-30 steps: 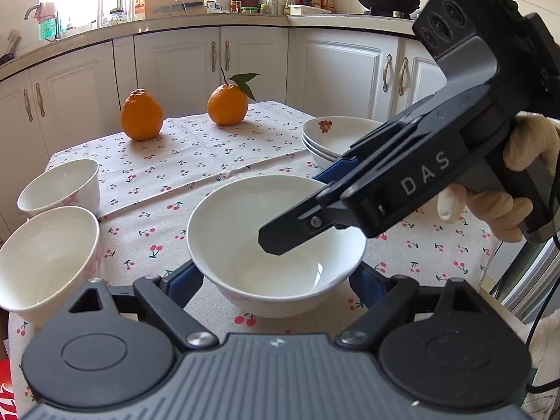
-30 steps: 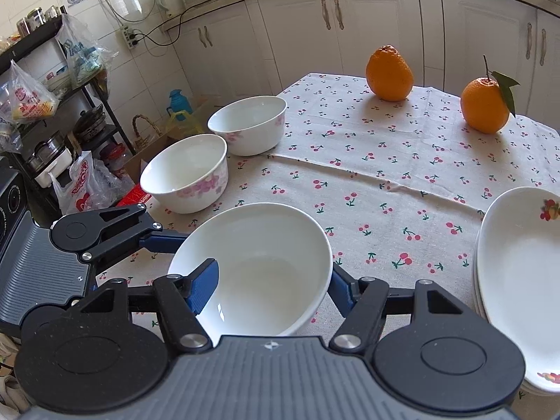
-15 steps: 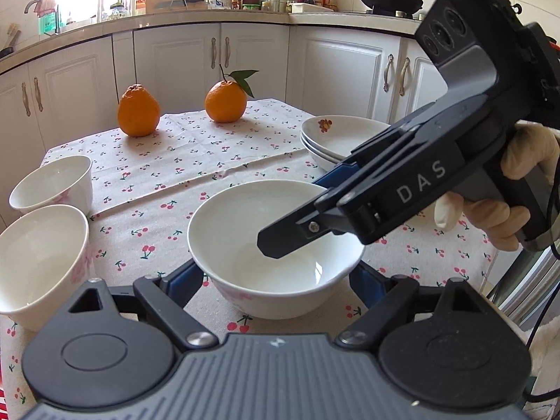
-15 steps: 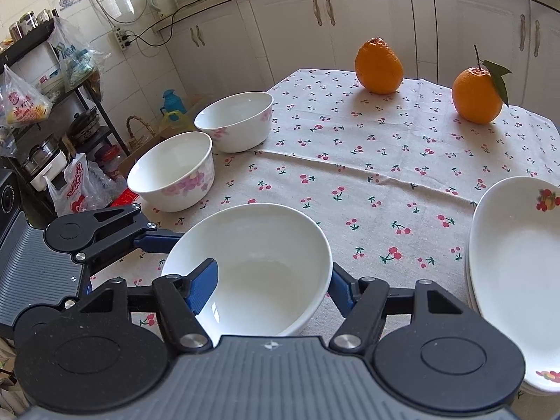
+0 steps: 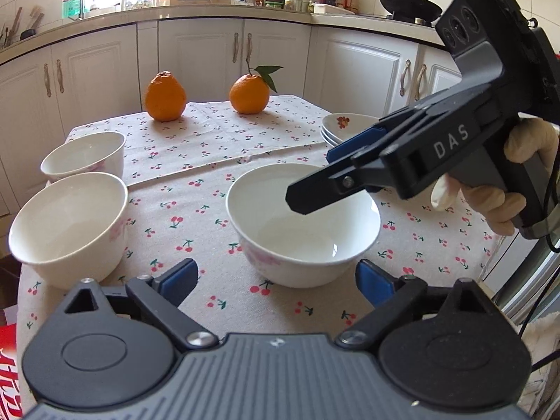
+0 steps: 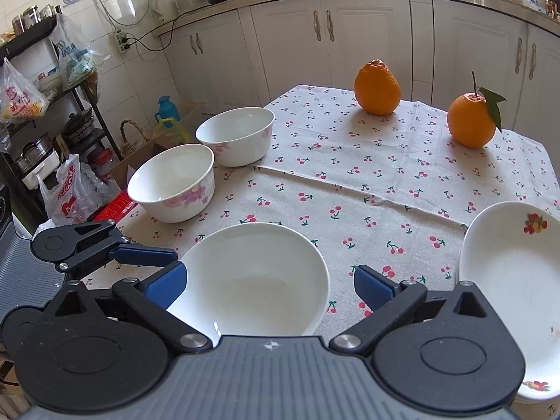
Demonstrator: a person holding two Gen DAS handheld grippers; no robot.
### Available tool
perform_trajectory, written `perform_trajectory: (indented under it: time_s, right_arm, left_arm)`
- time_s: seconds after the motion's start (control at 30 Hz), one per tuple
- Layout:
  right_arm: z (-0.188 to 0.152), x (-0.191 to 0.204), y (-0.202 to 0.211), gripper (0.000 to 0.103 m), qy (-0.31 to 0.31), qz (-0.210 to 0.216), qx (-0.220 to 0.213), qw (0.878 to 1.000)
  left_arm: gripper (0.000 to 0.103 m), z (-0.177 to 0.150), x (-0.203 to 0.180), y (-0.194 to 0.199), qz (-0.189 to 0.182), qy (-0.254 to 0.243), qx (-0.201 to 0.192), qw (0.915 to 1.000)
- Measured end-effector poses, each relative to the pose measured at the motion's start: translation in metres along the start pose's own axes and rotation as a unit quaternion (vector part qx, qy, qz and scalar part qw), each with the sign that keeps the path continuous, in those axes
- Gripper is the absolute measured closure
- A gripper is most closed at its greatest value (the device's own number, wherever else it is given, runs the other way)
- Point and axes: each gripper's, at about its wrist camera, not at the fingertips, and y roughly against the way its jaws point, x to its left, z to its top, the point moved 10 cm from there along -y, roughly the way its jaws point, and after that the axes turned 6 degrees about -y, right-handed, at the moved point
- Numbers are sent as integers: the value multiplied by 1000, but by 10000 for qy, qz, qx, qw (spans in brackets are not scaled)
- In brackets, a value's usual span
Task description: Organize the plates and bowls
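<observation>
A white bowl [image 5: 304, 224] with pink flowers stands on the cherry-print tablecloth [image 5: 210, 147]. My left gripper [image 5: 276, 278] is just in front of it, its jaws opening and nothing between them. My right gripper [image 6: 269, 283] straddles the same bowl [image 6: 252, 280]; its jaws are opening and the blue pads [image 6: 374, 287] stand off the rim. In the left wrist view the right gripper [image 5: 315, 178] hangs over the bowl's far right rim, held by a gloved hand [image 5: 504, 206]. Two more bowls [image 5: 70, 224] [image 5: 84, 154] sit at the left. A stack of plates [image 6: 514, 280] lies at the right.
Two oranges [image 6: 377, 87] [image 6: 470, 120] sit at the table's far side. White cabinets [image 5: 196, 63] ring the table. A rack with bags and pots [image 6: 42, 105] stands beyond the left edge. A finger of my left gripper [image 6: 143, 255] reaches in beside the bowl.
The right gripper's jaws have spread off the bowl's rim. The left gripper has widened and drawn back, so the bowl is no longer between its fingers.
</observation>
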Motion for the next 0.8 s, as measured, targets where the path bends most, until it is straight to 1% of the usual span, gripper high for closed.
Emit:
perform_trajectory:
  time_s: [0.13, 0.47, 0.8]
  right_arm:
    - [6, 14, -1, 0, 234, -29, -24, 9997]
    - [17, 50, -14, 0, 627, 134, 21, 9979]
    - [35, 73, -29, 0, 790, 249, 24, 9966]
  left_arm:
    - [6, -9, 13, 15, 231, 78, -11, 9997]
    - [6, -22, 54, 41, 756, 306, -84, 9966]
    - [6, -24, 99, 47, 1180, 481, -236, 9916]
